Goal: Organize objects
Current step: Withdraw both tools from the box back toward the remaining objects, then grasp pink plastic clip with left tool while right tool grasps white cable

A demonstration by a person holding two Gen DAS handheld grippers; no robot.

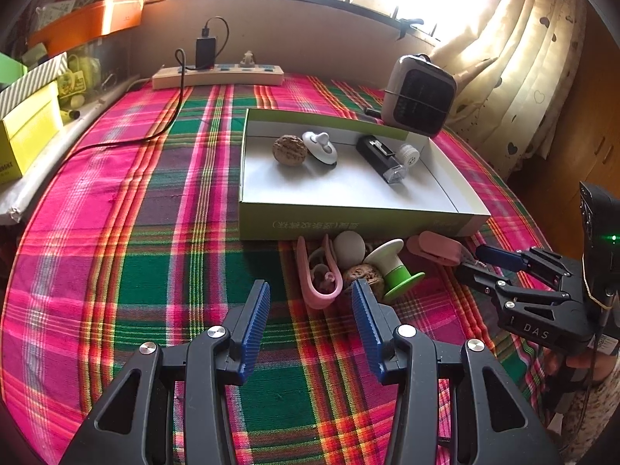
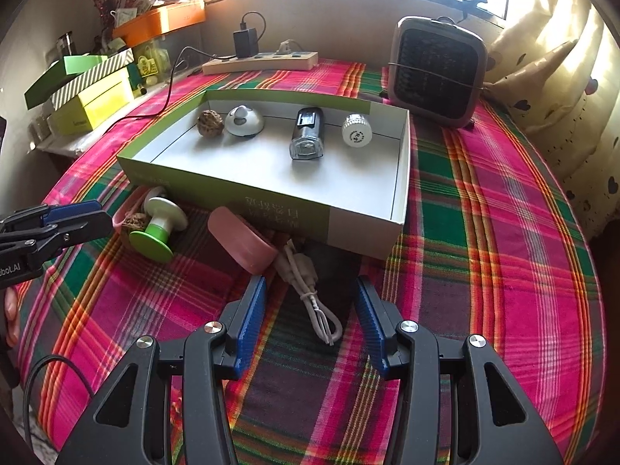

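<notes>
Left gripper [image 1: 310, 298]: jaws apart, empty, low over plaid bench [image 1: 155, 232]. Right gripper [image 2: 310, 294]: apart, astride cable [image 2: 310, 298]. Beyond: pink case [image 2: 240, 240], spool [image 2: 159, 228], nut [image 1: 364, 275], before box [image 2: 271, 197]. In box: walnut [image 2: 210, 123], torch [image 2: 306, 133], cap [image 2: 356, 130].

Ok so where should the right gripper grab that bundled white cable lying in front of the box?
Probably at the tied middle of the white cable, coming straight down from above. It lies flat on the tablecloth running away from the open right gripper, so the fingers would straddle its narrow width there, clear of the pink case.
</notes>
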